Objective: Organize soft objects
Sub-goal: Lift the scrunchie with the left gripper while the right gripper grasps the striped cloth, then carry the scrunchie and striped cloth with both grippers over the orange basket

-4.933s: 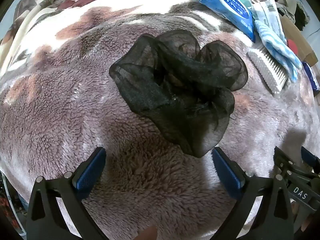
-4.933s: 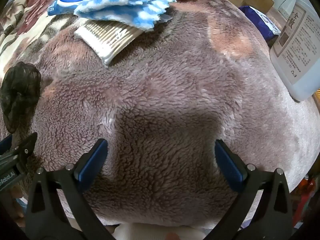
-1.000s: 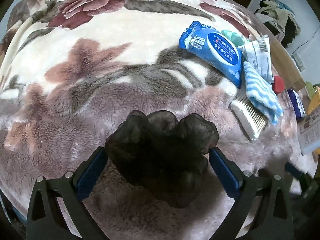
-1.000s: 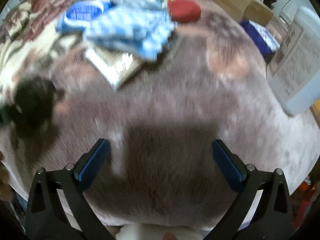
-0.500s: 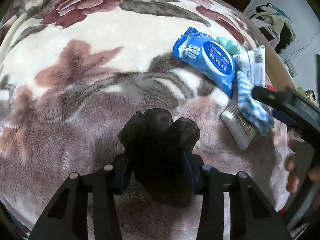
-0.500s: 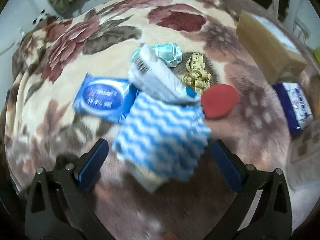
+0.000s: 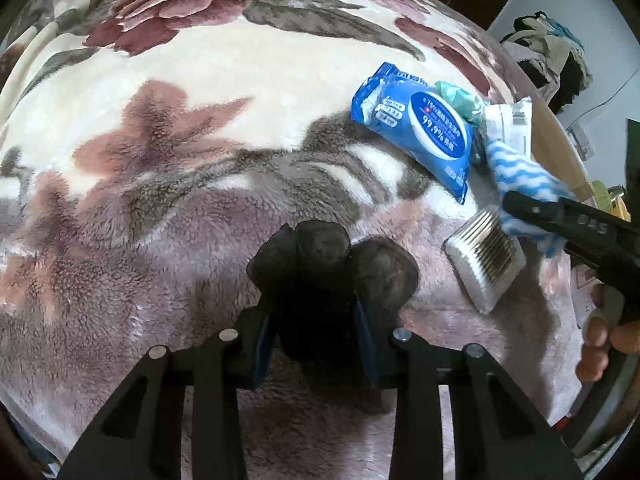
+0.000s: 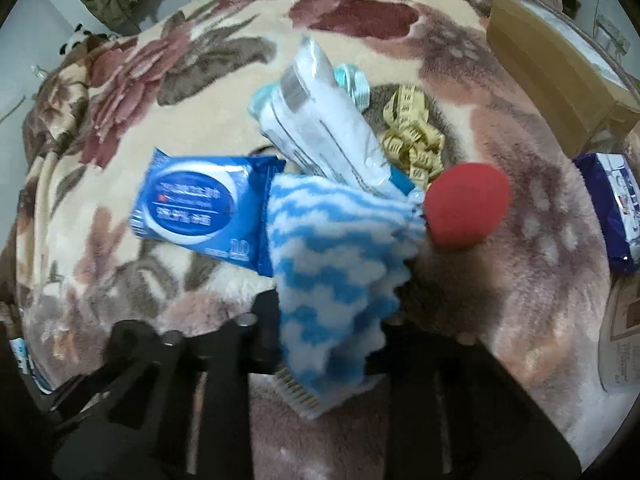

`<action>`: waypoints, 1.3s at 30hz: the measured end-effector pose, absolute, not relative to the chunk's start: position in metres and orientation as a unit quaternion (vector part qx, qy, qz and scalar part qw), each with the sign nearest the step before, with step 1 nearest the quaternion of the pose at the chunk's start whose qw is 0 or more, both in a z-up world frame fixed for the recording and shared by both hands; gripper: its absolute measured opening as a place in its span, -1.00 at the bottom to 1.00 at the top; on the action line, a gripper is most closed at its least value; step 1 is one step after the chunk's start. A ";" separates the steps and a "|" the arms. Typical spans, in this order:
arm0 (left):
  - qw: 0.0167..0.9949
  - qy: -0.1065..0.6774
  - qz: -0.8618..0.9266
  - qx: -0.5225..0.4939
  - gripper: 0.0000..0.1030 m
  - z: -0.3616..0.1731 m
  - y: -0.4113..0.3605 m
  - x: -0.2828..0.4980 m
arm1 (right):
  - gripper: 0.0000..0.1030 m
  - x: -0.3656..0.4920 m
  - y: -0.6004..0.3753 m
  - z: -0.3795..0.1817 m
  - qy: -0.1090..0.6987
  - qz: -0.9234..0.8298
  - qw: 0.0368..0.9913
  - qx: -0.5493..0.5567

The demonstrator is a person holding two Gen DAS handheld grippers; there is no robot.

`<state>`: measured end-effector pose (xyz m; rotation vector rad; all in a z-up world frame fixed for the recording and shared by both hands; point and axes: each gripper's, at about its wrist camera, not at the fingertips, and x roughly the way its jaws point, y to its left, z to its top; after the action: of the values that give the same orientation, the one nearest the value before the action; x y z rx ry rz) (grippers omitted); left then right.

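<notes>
Nearest, the left claw (image 7: 316, 332) is closing on the black mesh scrunchie (image 7: 332, 268), pads pressing its bunched middle, probably so the limp fabric comes up in one piece. The scrunchie sits on the floral blanket (image 7: 180, 160), on the near side of the blue wipes pack (image 7: 420, 128). The right claw (image 8: 324, 340) is clamped on the near edge of the blue-and-white cloth (image 8: 332, 248), which lies against the pack and drapes over a cotton-swab packet (image 7: 484, 264). Beyond the pack lie a white pouch (image 8: 324, 128) and a yellow tape measure (image 8: 412, 136)
</notes>
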<state>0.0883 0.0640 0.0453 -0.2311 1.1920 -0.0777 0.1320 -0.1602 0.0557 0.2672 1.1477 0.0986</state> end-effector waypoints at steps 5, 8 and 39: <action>0.830 0.545 -0.037 -0.113 -0.44 0.060 0.062 0.079 | -0.56 0.116 -0.171 0.083 0.517 0.063 0.841 0.147; 0.835 0.537 -0.042 -0.114 -0.46 0.070 0.059 0.074 | -0.56 0.102 -0.173 0.100 0.500 0.070 0.849 0.156; 0.862 0.490 -0.109 -0.066 -0.55 0.144 -0.026 0.052 | -0.56 0.013 -0.212 0.138 0.470 0.040 0.864 0.177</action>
<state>0.0519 -0.0262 0.1437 -0.1390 1.0278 -0.2279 0.0134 -0.2120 0.1383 0.3711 0.9853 0.0845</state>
